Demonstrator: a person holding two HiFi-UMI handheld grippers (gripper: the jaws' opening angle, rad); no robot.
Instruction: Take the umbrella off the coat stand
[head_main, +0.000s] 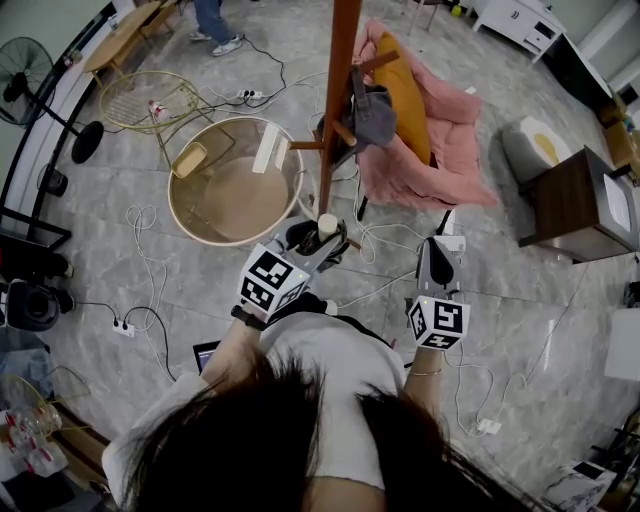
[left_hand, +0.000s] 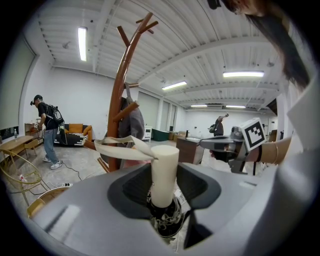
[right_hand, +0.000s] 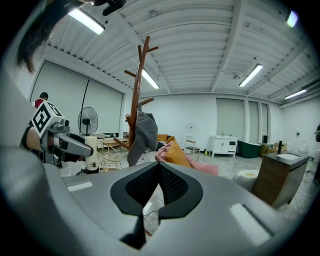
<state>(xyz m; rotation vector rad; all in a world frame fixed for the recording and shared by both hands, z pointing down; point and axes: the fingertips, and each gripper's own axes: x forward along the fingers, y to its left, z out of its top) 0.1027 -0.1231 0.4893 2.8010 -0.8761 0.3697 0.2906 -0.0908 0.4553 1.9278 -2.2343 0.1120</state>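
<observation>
Pinching the cream umbrella handle (left_hand: 164, 170), the left gripper (head_main: 322, 236) sits just beside the coat stand (head_main: 340, 100). Right gripper (right_hand: 159, 172), further right: jaws pressed together, nothing between.

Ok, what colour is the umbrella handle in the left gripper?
The umbrella handle is cream, plainest in the left gripper view.
</observation>
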